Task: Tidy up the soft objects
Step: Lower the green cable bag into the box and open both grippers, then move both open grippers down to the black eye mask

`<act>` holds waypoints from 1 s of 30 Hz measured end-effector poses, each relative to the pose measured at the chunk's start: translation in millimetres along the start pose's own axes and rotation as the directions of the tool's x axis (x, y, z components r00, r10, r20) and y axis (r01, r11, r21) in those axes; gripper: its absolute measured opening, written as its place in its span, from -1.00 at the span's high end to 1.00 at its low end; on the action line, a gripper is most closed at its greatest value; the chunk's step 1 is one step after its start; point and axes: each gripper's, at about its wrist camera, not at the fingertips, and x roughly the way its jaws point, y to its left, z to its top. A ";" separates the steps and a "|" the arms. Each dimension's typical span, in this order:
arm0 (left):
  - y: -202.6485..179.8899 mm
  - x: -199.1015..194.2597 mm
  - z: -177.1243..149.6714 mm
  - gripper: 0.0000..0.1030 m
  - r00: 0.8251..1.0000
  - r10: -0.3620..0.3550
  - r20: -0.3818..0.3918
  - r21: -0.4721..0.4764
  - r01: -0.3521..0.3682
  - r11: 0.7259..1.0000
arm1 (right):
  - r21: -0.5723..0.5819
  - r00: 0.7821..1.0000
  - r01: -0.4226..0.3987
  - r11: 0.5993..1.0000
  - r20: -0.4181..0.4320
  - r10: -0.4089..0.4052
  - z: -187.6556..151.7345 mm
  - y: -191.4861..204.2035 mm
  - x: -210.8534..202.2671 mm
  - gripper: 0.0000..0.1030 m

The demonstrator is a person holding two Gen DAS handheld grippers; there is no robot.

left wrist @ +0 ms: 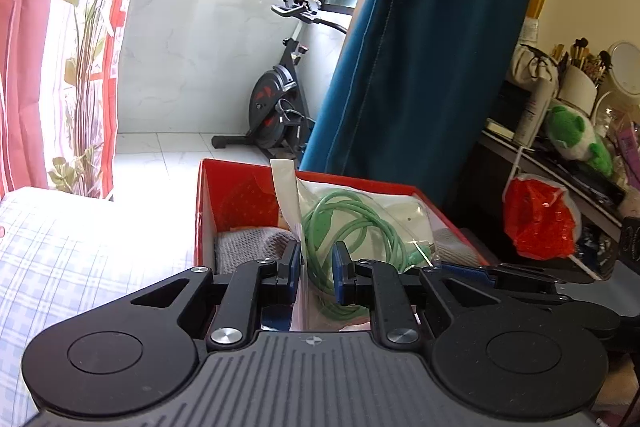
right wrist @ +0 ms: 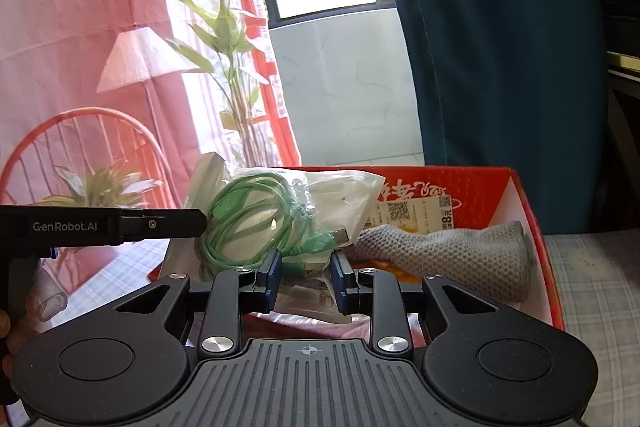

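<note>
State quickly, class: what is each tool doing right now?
Left tool: closed on the clear plastic bag holding a coiled green cable.
Right tool: closed on the same bag's lower edge.

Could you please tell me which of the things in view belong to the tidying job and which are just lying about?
Job: red box; bagged green cable; grey knitted cloth.
Lying about: exercise bike; green plush toy; teal curtain; red bag.
</note>
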 end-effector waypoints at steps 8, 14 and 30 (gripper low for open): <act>4.4 19.4 -2.0 0.65 0.999 0.038 -0.025 -0.007 -0.038 0.999 | -0.011 0.999 0.038 0.999 -0.023 -0.039 -5.1 3.4 21.8 0.51; 8.4 14.2 -3.2 0.57 0.997 0.064 -0.040 -0.003 -0.064 0.998 | 0.001 0.998 0.050 0.999 -0.047 -0.050 -14.2 2.9 17.8 0.45; -8.9 -47.4 -21.2 0.56 0.995 0.070 -0.071 0.050 -0.066 0.997 | -0.029 0.999 -0.012 1.000 -0.030 0.011 -36.9 23.5 -46.6 0.43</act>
